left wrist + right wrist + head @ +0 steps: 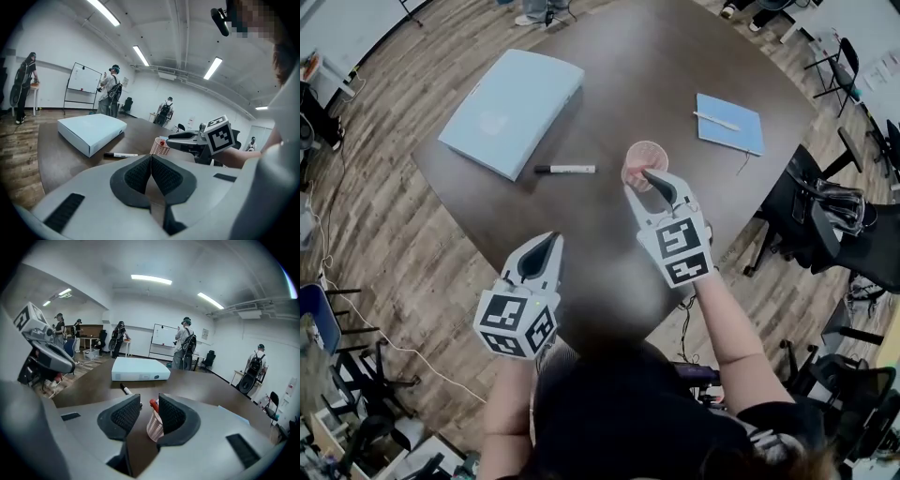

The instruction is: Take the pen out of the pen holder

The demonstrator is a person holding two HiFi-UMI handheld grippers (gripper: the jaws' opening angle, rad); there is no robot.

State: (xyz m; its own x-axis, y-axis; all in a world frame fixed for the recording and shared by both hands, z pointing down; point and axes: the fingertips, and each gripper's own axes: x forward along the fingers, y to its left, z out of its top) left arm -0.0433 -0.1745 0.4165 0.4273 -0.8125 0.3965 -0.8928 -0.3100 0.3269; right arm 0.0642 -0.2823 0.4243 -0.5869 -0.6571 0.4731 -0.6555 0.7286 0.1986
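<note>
Centre frame, the right gripper (642, 180) has its jaws spread about the red pen (153, 404) in the pink holder (645, 155). Lower left, the left gripper (547, 241) is pressed together. The marker (565, 170) has a label too small to read.

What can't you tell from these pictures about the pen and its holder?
Head view: the right gripper covers part of the pen holder; its contents are hidden.
Right gripper view: the gripper's body cuts off the holder's base; whether the gripper touches the red pen is unclear.
</note>
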